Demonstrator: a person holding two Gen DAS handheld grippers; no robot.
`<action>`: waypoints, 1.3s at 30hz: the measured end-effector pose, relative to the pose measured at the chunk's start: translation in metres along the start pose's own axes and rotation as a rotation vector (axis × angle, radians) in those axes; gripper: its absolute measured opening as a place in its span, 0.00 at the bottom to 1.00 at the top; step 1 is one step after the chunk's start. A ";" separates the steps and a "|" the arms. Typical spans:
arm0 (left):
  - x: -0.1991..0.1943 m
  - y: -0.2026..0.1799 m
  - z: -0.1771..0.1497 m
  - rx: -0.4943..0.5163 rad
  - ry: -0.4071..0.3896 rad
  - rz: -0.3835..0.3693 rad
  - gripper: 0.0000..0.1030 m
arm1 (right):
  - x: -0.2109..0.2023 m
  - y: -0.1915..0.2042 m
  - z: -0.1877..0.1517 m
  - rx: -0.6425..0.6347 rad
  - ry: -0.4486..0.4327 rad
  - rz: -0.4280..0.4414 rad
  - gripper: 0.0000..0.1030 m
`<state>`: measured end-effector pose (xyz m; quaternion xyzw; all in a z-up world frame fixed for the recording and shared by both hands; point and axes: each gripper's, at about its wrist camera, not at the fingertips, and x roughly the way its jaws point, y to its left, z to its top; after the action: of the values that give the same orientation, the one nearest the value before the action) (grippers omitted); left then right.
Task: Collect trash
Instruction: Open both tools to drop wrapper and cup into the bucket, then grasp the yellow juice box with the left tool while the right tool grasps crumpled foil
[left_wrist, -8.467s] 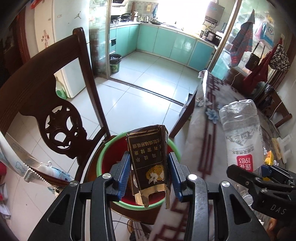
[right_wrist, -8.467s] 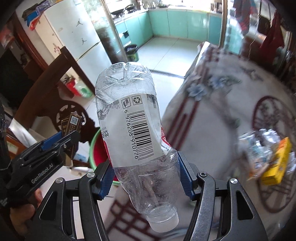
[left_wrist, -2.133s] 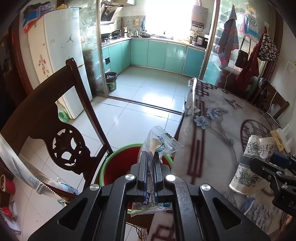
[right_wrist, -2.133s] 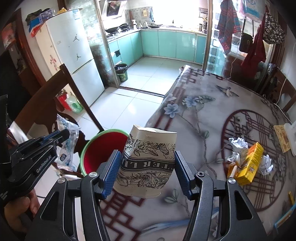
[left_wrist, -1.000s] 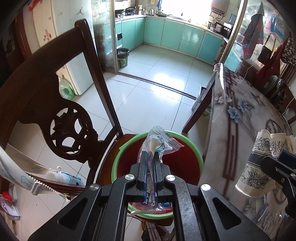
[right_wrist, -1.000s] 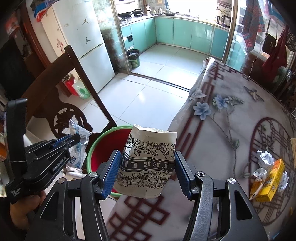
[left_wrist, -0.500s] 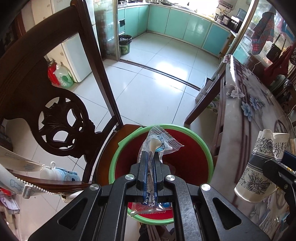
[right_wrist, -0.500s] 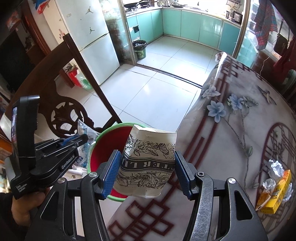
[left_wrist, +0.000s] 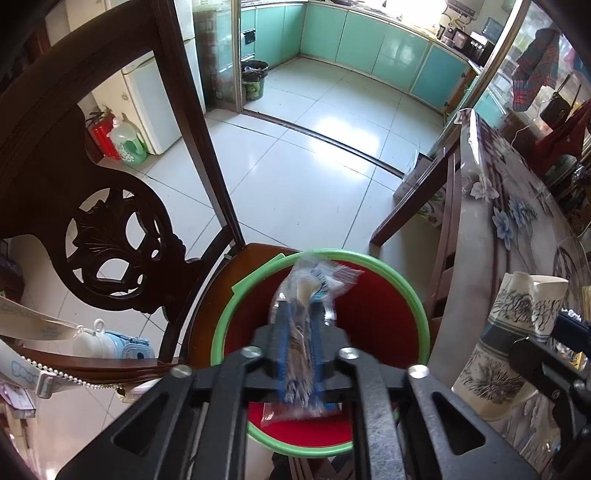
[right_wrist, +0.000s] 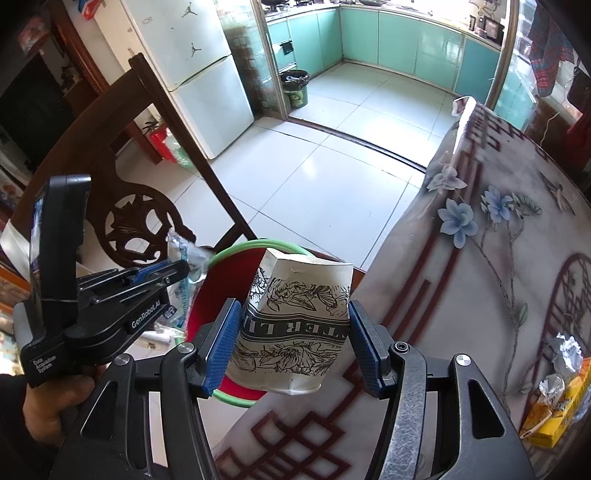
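Landmark: red bucket (left_wrist: 384, 325) on the chair (left_wrist: 122, 236) seat, hard against the bench (right_wrist: 491, 280) edge. Your right claw (right_wrist: 291, 341) grips the crushed paper cup (right_wrist: 295, 325), over the bucket's bench-side rim; drop not yet made. Your left claw (left_wrist: 301, 354) sits over the bucket mouth, jaws just opening to a narrow gap, plastic wrapper (left_wrist: 308, 295) blurred between them, apparently slipping free. Left to collect: yellow box (right_wrist: 554, 413) and foil scraps (right_wrist: 567, 350), well away from the bucket. Chair back crowds the bucket's far side; floor beyond is open.

1 bucket (left_wrist: 415, 306), 1 wrapper (left_wrist: 314, 291), 1 cup (right_wrist: 295, 325)
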<state>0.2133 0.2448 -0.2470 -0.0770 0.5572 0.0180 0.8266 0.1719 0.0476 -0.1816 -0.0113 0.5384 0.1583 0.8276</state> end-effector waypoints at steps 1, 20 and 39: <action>0.000 0.001 0.000 -0.002 -0.002 -0.001 0.29 | 0.000 0.001 0.000 -0.004 -0.002 0.005 0.56; -0.072 0.019 -0.019 -0.042 -0.149 -0.019 0.54 | -0.048 0.004 -0.015 0.029 -0.097 -0.030 0.75; -0.108 -0.101 -0.070 0.163 -0.155 -0.186 0.54 | -0.133 -0.122 -0.124 0.257 -0.130 -0.276 0.76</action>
<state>0.1202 0.1408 -0.1617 -0.0592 0.4817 -0.0980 0.8688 0.0459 -0.1252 -0.1332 0.0309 0.4928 -0.0265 0.8692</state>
